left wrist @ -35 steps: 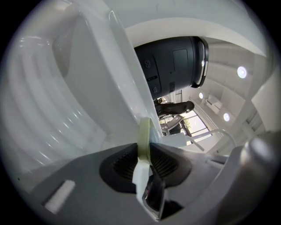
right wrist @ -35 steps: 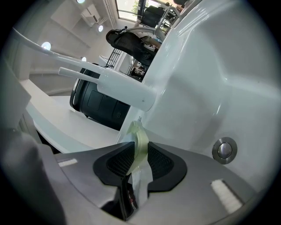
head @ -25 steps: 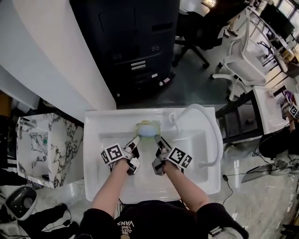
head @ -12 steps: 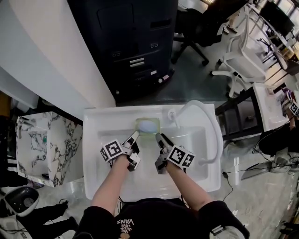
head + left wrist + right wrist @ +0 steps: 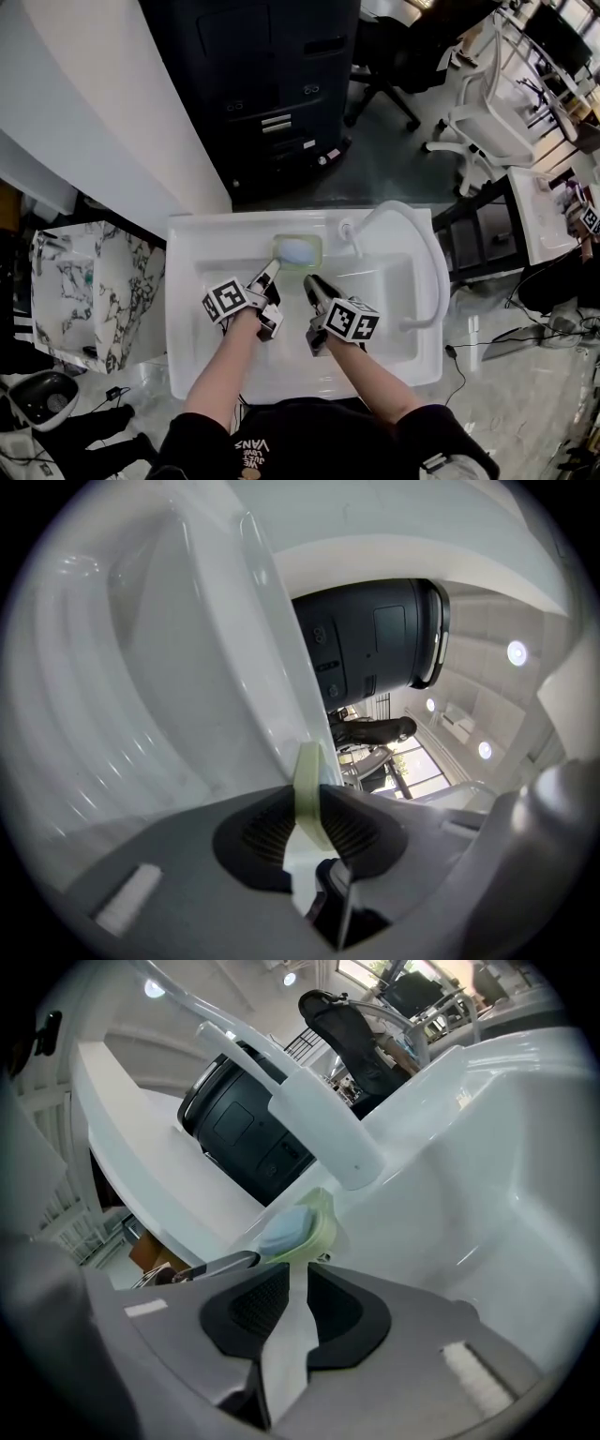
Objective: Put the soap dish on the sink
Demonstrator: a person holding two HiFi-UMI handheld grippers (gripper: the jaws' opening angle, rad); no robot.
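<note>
Nearest the person, both forearms reach out over the white sink [image 5: 187, 309], each hand holding a gripper above the basin. The right gripper [image 5: 308, 280] hangs over the middle of the basin. Its jaws stand a narrow gap apart with nothing between them, only bare white sink showing through, and it is short of the dish without touching it. The left gripper [image 5: 270, 270] reaches a little farther, and its jaws are clamped on the thin near rim of the pale green soap dish [image 5: 298, 250]. The dish sits at the middle of the sink's far edge, on the flat ledge behind the basin, with a light blue bar of soap [image 5: 284, 1229] lying in it. Just beside it, toward the far right corner, is the faucet [image 5: 349, 232], from which a white hose [image 5: 427, 253] curves along the right edge. Beyond the sink stands a large dark machine [image 5: 272, 84], and an office chair [image 5: 487, 112] is farther off to the right. The placing looks almost done, since the dish appears to rest level on the ledge, though it is hard to tell whether its full weight is down. What seems left is for the left gripper to let go of the rim and draw back without dragging the dish toward the basin.
</note>
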